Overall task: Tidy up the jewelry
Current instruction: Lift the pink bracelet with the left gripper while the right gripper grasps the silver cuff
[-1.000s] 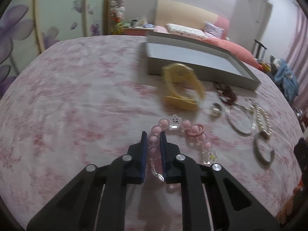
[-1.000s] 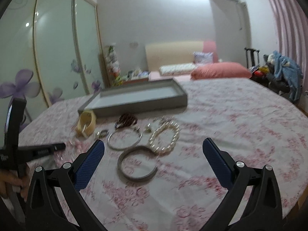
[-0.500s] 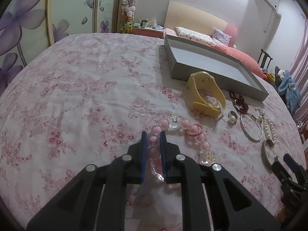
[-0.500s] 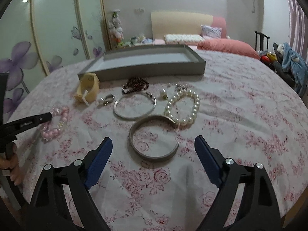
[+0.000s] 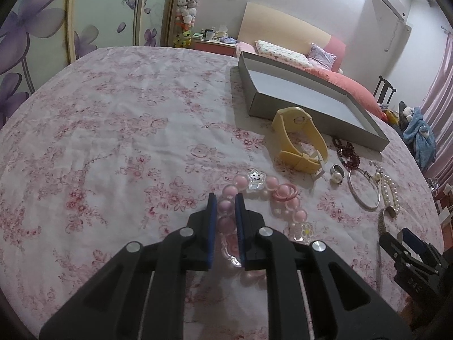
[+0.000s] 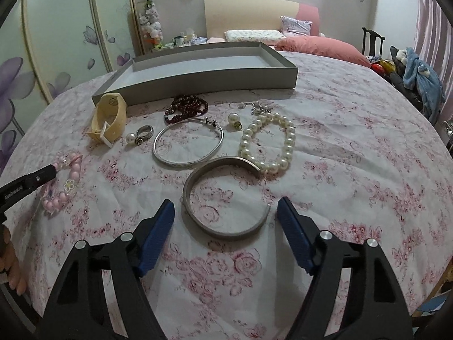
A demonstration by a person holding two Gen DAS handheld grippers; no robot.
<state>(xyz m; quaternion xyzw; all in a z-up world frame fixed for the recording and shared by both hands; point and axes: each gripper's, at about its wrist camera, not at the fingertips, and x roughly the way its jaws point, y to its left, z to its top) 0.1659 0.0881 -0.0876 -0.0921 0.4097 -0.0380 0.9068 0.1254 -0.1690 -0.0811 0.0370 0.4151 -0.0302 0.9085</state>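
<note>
Pink beads (image 5: 226, 212) are pinched between the blue pads of the left gripper (image 5: 225, 198), low in the middle of the left view; the rest of that bracelet lies on the flowered cloth (image 5: 113, 141). The right gripper (image 6: 226, 206) has dropped toward the grey cuff (image 6: 223, 198), which a second ago lay farther up the frame, and its jaws have just been closing. They now stand partly open on either side of the cuff's near arc, not touching it. I judge a pick of the cuff is about to follow. The grey tray (image 6: 198, 80), upper centre, holds nothing yet, so sorting has barely begun.
</note>
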